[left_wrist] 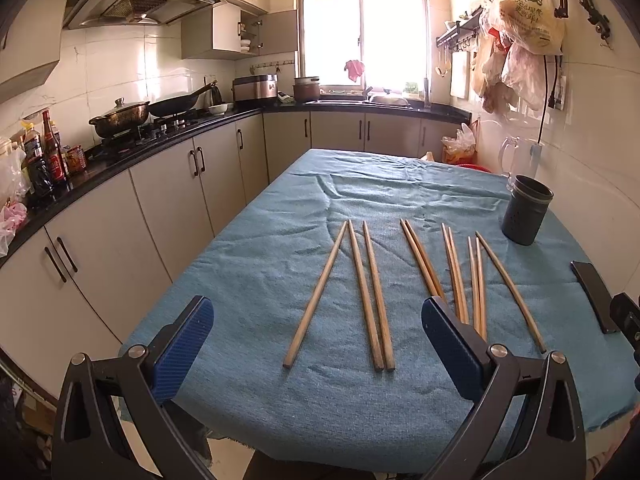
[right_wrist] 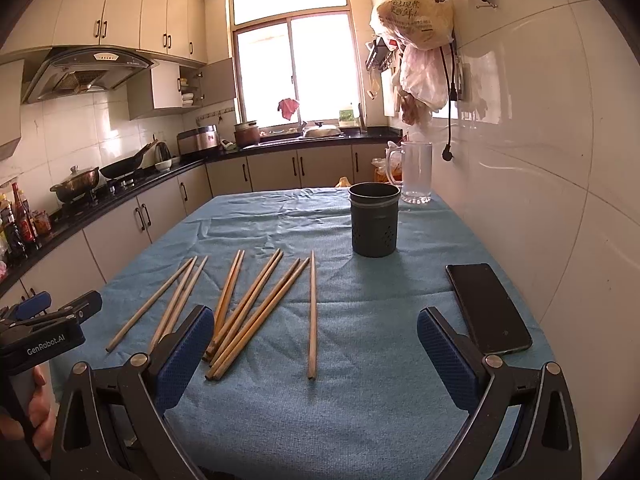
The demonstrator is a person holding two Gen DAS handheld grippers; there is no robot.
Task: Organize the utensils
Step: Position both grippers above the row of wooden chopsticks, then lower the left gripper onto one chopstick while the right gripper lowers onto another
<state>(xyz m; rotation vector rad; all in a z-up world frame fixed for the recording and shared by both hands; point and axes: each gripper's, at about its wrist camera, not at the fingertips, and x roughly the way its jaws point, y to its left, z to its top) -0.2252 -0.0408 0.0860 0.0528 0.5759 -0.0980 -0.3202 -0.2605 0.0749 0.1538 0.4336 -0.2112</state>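
Observation:
Several wooden chopsticks (left_wrist: 370, 296) lie spread in a row on the blue tablecloth (left_wrist: 260, 276); they also show in the right wrist view (right_wrist: 256, 308). A dark perforated utensil holder (left_wrist: 526, 210) stands upright at the far right of the table, also seen in the right wrist view (right_wrist: 375, 219). My left gripper (left_wrist: 318, 322) is open and empty, hovering near the table's front edge over the left chopsticks. My right gripper (right_wrist: 316, 332) is open and empty, above the rightmost chopstick (right_wrist: 312, 316). The left gripper's body (right_wrist: 48, 320) shows at the left of the right wrist view.
A black phone (right_wrist: 486, 306) lies at the table's right side by the tiled wall; it also shows in the left wrist view (left_wrist: 592, 294). A clear glass pitcher (right_wrist: 416, 172) stands behind the holder. Kitchen counter with stove and pots (left_wrist: 120, 116) runs along the left.

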